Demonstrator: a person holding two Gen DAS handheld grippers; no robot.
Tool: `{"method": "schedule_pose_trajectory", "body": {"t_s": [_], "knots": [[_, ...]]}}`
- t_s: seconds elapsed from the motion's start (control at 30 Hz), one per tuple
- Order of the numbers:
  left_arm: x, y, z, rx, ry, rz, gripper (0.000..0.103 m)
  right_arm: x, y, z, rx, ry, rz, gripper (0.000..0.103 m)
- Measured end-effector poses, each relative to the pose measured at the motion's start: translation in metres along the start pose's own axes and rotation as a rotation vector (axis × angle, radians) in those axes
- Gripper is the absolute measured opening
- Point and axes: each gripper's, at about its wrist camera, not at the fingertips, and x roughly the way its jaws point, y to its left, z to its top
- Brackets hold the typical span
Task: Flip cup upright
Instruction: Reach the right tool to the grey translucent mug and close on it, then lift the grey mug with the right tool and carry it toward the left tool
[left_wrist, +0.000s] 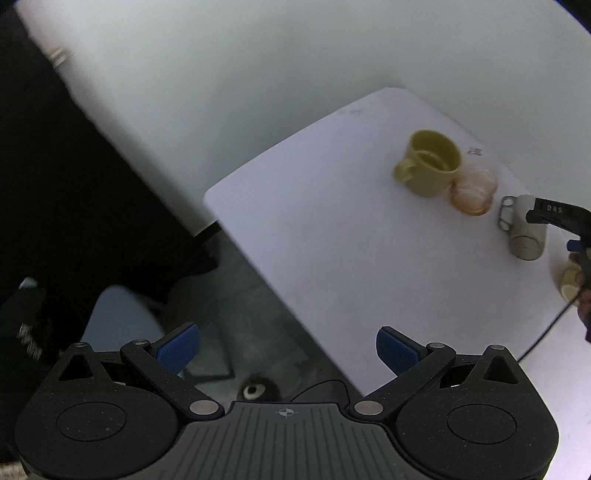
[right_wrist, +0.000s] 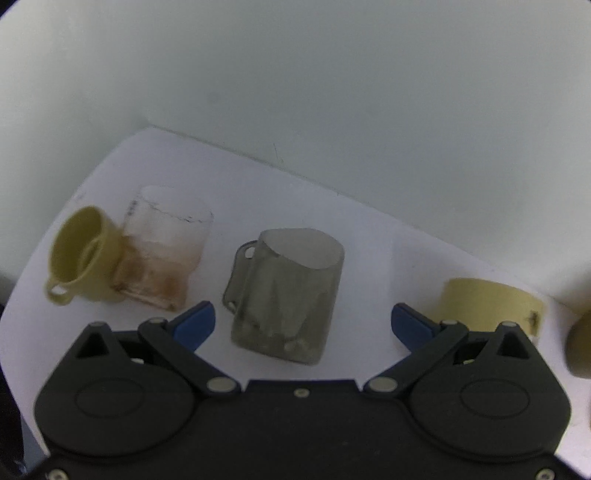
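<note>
A clear grey cup with a handle (right_wrist: 286, 291) stands on the white table (right_wrist: 369, 251), right in front of my right gripper (right_wrist: 301, 325). The right gripper is open, with its blue pads on either side of the cup's near end and not touching it. The same cup shows in the left wrist view (left_wrist: 524, 229), with the right gripper (left_wrist: 561, 218) over it. My left gripper (left_wrist: 288, 347) is open and empty, held over the table's near left edge, far from the cups.
A yellow mug (right_wrist: 79, 258) (left_wrist: 428, 162) lies tilted against a clear orange-tinted glass (right_wrist: 162, 254) (left_wrist: 474, 190) at the left. A roll of yellow tape (right_wrist: 487, 302) and another yellow object (right_wrist: 580, 347) sit at the right. A white wall backs the table.
</note>
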Motion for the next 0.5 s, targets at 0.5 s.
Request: {"method": "schedule_pose_trajectory", "body": {"t_s": [0.5], "knots": [[-0.006,-0.009,0.041,0.143,-0.105,-0.135,0.103,-0.008,0.006,-0.055,0.102,0.097,0.027,0.068]]}}
